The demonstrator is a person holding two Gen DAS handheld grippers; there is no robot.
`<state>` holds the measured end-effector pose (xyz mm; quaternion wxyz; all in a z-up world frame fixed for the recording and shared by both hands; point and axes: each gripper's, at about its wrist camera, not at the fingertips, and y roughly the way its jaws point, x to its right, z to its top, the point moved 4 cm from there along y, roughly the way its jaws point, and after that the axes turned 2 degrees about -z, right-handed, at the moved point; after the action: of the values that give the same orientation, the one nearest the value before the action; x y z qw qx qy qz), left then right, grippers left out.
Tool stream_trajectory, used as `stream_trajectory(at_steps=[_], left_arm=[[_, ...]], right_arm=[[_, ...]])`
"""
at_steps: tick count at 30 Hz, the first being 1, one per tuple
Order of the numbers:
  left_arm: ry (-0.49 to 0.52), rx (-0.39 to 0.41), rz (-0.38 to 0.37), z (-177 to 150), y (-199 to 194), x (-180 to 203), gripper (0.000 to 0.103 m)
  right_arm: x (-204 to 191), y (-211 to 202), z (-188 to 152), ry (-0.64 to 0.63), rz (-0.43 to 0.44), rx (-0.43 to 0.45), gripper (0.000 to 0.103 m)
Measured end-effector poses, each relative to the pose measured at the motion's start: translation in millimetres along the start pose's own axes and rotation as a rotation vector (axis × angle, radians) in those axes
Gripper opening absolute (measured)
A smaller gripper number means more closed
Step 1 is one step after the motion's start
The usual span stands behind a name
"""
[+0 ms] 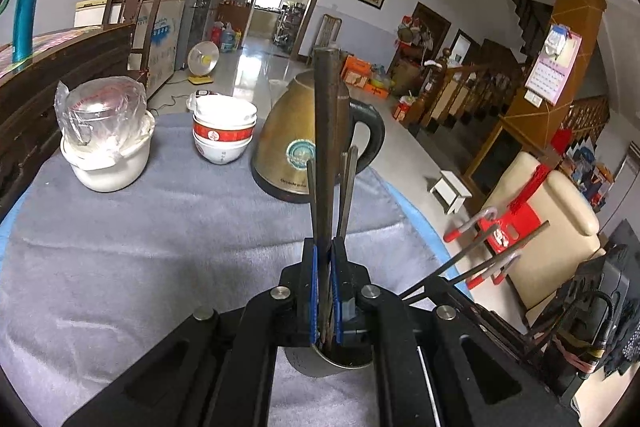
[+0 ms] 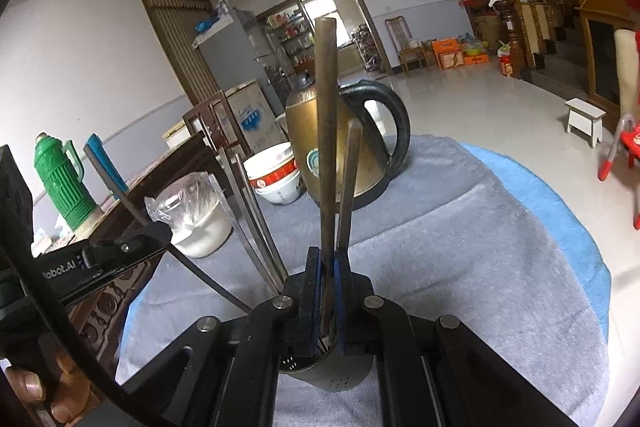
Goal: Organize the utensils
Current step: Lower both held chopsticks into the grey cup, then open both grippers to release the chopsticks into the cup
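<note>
A metal utensil holder stands on the grey cloth just under my left gripper; it also shows under my right gripper as a perforated cup. Several long chopsticks stand in it. My left gripper is shut on a dark chopstick that stands upright from the holder. My right gripper is shut on a brownish chopstick, also upright in the holder. More chopsticks lean left in the right wrist view, and two lean right in the left wrist view. The left gripper's body shows at the left.
A gold electric kettle with a black handle stands behind the holder. Stacked red-and-white bowls and a white pot with a plastic-wrapped glass lid sit further left. A dark wooden cabinet with a green thermos borders the table's left.
</note>
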<state>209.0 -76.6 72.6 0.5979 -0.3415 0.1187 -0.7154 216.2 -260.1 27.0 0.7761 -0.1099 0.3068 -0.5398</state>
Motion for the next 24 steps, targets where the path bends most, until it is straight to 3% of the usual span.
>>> stream_trajectory(at_steps=[12, 14, 15, 17, 18, 19, 20, 24], left_arm=[[0.018, -0.104, 0.018, -11.9, 14.7, 0.7, 0.007], [0.008, -0.099, 0.014, -8.4, 7.2, -1.2, 0.016], [0.006, -0.091, 0.014, -6.6, 3.4, -1.6, 0.032], [0.005, -0.055, 0.021, -2.3, -8.1, -3.2, 0.050], [0.009, -0.032, 0.025, 0.4, -17.0, -3.8, 0.050], [0.011, -0.023, 0.025, 2.0, -21.1, -5.2, 0.050], [0.011, -0.010, 0.024, 4.0, -29.5, -6.9, 0.050], [0.002, 0.047, 0.031, 8.4, -60.7, -18.7, 0.055]], right_arm=[[-3.4, 12.6, -9.8, -0.021, -0.008, -0.091, 0.009], [-2.5, 9.7, -7.9, -0.022, -0.016, -0.090, 0.010], [-2.2, 6.5, -6.6, -0.025, -0.028, -0.086, 0.012], [-1.5, -4.1, -1.7, -0.027, -0.040, -0.064, 0.034], [-0.6, -11.9, 1.5, -0.024, -0.048, -0.042, 0.042], [0.5, -16.7, 4.3, -0.018, -0.054, -0.025, 0.062], [2.0, -27.3, 8.2, -0.008, -0.060, 0.011, 0.067], [8.3, -61.2, 20.4, 0.034, -0.079, 0.103, 0.067]])
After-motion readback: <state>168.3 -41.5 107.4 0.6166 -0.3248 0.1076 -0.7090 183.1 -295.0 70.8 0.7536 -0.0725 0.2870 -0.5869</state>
